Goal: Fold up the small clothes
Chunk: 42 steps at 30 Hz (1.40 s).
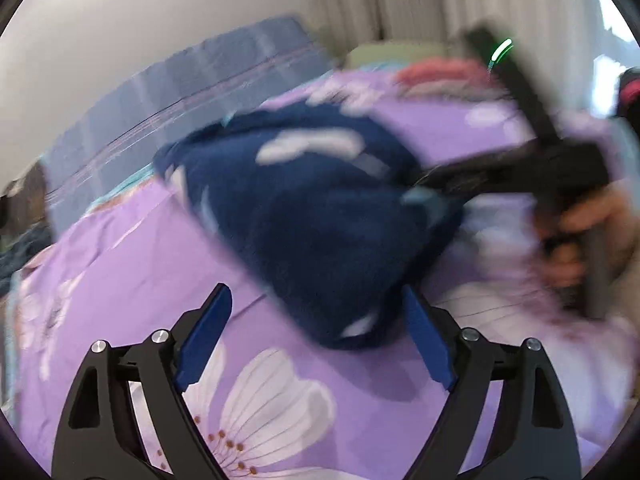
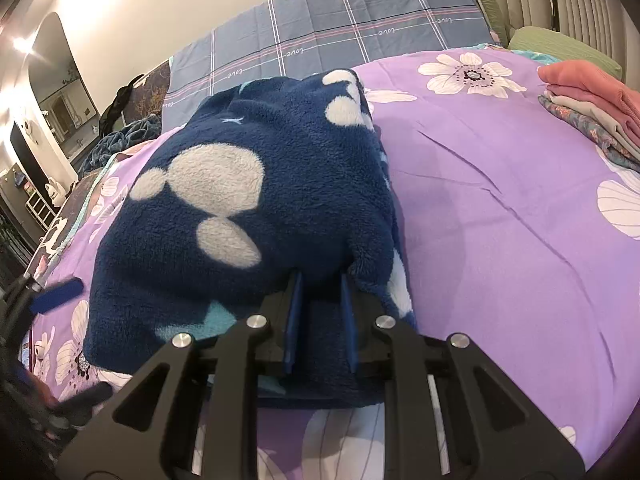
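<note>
Fleece garment [image 2: 248, 208], dark blue with pale blotches, lies bunched on the purple flowered bedspread [image 2: 500, 208], and the right tool [image 2: 320, 296] has a fold of its near edge pinched between two narrow-set blue fingers [image 2: 294, 320]. In the left wrist view the same garment [image 1: 312, 216] is blurred but plainly heaped on the bed, with the right tool [image 1: 436, 192] reaching into its right side and a hand [image 1: 588, 232] gripping that tool's handle.

The left tool [image 1: 316, 320] stands wide, its blue fingers [image 1: 208, 340] splayed to either side; the garment's near hem sits just ahead of them and close beside the right-hand finger, but whether that finger touches it is not clear. In the right wrist view the left tool [image 2: 56, 300] shows only as a blurred blue finger at the left edge, beside the garment.

Further out, a small stack of folded clothes [image 2: 592, 112], pink on top, rests on the bedspread at the far right. A blue checked sheet [image 2: 340, 36] covers the far part of the bed, with green pillows [image 2: 560, 46] against the padded headboard. No containers can be made out.
</note>
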Each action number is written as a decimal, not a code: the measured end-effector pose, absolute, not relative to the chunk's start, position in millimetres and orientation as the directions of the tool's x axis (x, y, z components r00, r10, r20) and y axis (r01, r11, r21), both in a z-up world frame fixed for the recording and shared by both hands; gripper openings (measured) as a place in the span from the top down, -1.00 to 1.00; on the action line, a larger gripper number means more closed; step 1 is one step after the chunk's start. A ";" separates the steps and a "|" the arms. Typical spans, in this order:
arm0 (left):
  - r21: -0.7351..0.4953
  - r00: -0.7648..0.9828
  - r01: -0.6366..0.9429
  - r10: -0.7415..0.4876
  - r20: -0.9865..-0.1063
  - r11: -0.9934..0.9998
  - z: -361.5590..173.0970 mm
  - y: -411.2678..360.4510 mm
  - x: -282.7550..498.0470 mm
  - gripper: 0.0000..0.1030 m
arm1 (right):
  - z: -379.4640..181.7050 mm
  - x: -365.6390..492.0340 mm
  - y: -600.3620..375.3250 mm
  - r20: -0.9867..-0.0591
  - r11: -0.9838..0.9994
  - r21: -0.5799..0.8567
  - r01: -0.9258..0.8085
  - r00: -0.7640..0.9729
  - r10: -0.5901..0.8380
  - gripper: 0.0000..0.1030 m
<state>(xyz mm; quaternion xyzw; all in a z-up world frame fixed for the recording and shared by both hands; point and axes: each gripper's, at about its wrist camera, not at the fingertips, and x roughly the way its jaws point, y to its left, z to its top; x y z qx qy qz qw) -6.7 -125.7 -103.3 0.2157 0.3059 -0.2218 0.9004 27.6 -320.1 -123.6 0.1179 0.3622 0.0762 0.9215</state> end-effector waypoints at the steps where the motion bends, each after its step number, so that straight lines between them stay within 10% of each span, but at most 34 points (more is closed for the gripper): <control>1: 0.230 0.717 0.498 -0.247 -0.652 0.836 -108.0 -126.7 3.1 -0.67 | -123.6 27.5 -319.7 -0.649 0.961 0.269 -0.054 0.727 0.223 0.64; 17: 0.387 0.772 0.375 -0.052 -0.634 0.842 -122.1 -115.0 20.9 -0.66 | -127.1 29.8 -322.3 -0.652 0.955 0.293 -0.056 0.718 0.242 0.74; 20: 0.348 0.741 0.445 -0.121 -0.661 0.825 -116.6 -118.4 12.7 -0.38 | -125.1 27.6 -320.3 -0.657 0.961 0.273 -0.051 0.720 0.224 0.73; 26: 0.099 0.579 0.675 -0.442 -0.685 0.731 -65.6 -90.8 -25.3 0.80 | -125.9 27.2 -320.9 -0.653 0.961 0.273 -0.050 0.724 0.223 0.73; 31: 0.103 0.661 0.663 -0.515 -0.546 0.741 -21.6 -93.7 -9.3 0.84 | -125.5 25.2 -317.8 -0.651 0.963 0.267 -0.045 0.729 0.215 0.72; 35: 0.033 0.581 0.621 -0.431 -0.691 0.783 -85.0 -119.4 67.1 0.83 | -125.8 22.9 -317.2 -0.646 0.962 0.268 -0.044 0.733 0.213 0.72; 42: 0.207 0.638 0.612 -0.322 -0.700 0.763 -93.4 -144.3 56.2 0.89 | -119.5 23.9 -316.9 -0.668 0.964 0.264 -0.033 0.715 0.208 0.71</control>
